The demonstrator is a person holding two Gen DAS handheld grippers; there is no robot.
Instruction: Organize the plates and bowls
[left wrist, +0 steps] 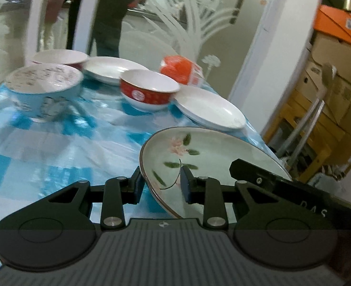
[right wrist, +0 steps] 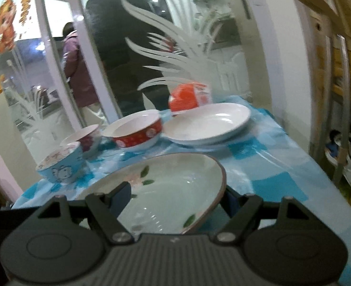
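A: Left wrist view first. What is hard to see there?

B: The floral plate (left wrist: 213, 164) is cut by the left gripper (left wrist: 162, 187) at the bottom centre. Its two fingers (left wrist: 137, 186) stand on both sides of the plate's near-left rim, one outside and one inside. They look pressed on the rim, but I cannot tell if the pads really touch it. A black part of the other gripper covers the plate's right edge.

A: And the right wrist view?

B: The right gripper (right wrist: 177, 201) has the same plate (right wrist: 170, 190) between its fingers (right wrist: 121, 196). The right finger is mostly hidden behind the rim, so the grip is not sure there either. The plate is tilted and seems lifted over the table.

A: How much room is around?

B: In the left view the checked blue tablecloth (left wrist: 44, 147) is bare at lower left. The white plate (left wrist: 208, 110) lies close to the table's right edge. Behind it stand the red bowl (left wrist: 149, 88), an orange packet (left wrist: 180, 69), another white plate (left wrist: 113, 68), a dark red bowl (left wrist: 61, 57) and the blue cartoon bowl (left wrist: 44, 88).

A: And the room?

B: Frosted glass doors (right wrist: 175, 47) are behind the table, with people blurred behind them. Cardboard boxes (left wrist: 330, 76) are stacked at the right.
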